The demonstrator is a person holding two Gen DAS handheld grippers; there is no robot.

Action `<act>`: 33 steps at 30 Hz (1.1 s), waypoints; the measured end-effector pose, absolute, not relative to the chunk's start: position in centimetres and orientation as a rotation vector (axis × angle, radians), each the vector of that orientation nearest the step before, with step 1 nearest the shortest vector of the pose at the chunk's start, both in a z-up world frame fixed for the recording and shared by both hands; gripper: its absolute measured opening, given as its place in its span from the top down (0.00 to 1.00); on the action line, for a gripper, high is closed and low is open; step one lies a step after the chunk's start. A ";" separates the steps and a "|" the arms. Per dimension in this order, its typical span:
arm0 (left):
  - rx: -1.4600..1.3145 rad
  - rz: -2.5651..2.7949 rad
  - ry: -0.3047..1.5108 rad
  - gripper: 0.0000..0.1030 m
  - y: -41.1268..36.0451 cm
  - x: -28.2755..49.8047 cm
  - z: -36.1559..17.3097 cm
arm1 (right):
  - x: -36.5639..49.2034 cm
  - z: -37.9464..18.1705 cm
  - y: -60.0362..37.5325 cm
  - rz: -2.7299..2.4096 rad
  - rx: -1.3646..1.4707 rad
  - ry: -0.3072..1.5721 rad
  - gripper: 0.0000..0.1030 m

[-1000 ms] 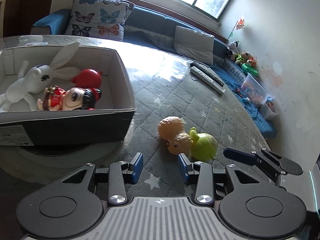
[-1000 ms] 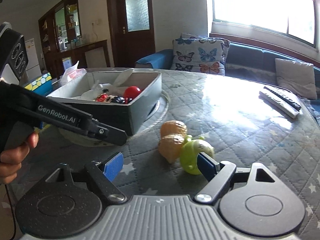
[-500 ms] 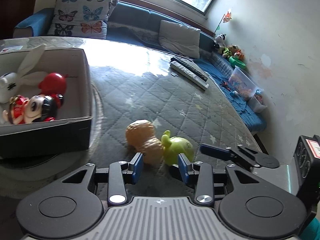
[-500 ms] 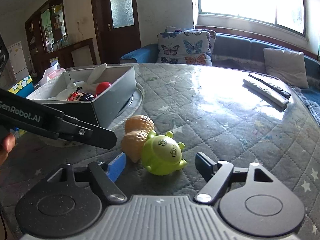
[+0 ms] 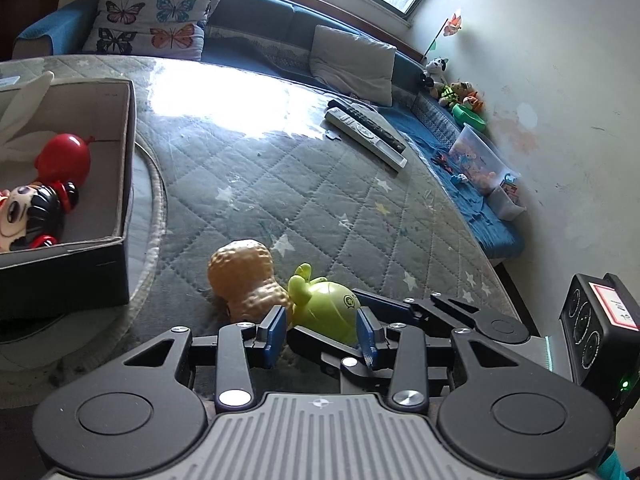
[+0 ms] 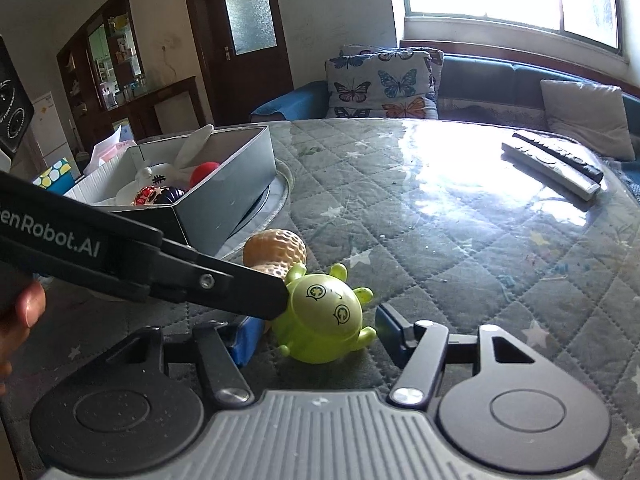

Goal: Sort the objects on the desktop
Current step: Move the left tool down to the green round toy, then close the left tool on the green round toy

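Observation:
A green turtle toy (image 5: 328, 312) lies on the quilted table beside a tan peanut toy (image 5: 244, 276), touching it. My left gripper (image 5: 322, 330) is open with the turtle between its blue pads. My right gripper (image 6: 314, 330) is open too, and the turtle (image 6: 324, 320) lies between its fingers from the other side. The left gripper's finger (image 6: 224, 284) touches the turtle's head in the right wrist view. The peanut (image 6: 276, 250) lies just behind. A cardboard box (image 5: 120, 184) at the left holds a red toy (image 5: 64, 156), a doll (image 5: 32, 216) and a white rabbit.
Two remote controls (image 5: 364, 132) lie at the far side of the table. The box (image 6: 224, 196) stands on a round mat. A sofa with cushions (image 5: 152, 24) runs behind the table. Toy bins (image 5: 480, 160) sit on the bench at the right.
Both grippers have moved in on the green turtle, which now lies between the fingers of each. The left gripper has opened wider and moved right, off the peanut.

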State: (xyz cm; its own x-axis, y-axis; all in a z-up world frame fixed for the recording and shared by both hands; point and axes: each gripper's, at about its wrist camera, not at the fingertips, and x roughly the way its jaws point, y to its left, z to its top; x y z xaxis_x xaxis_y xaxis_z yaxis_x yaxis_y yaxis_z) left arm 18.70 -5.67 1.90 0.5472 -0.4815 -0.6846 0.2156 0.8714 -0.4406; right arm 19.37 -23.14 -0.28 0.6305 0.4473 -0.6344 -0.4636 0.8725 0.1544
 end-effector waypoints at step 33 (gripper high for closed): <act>-0.410 -0.477 1.004 0.55 -6.3 18.3 0.3 | 16.0 -0.2 -23.7 0.516 -0.016 0.716 0.52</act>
State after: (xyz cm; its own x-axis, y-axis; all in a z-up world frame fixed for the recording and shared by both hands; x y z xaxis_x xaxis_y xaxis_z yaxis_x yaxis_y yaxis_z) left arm 18.32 -6.28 0.26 0.4513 -0.5557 -0.6982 0.1902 0.8244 -0.5332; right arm 16.00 -23.67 -0.19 0.6351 0.4461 -0.6306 -0.4571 0.8751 0.1587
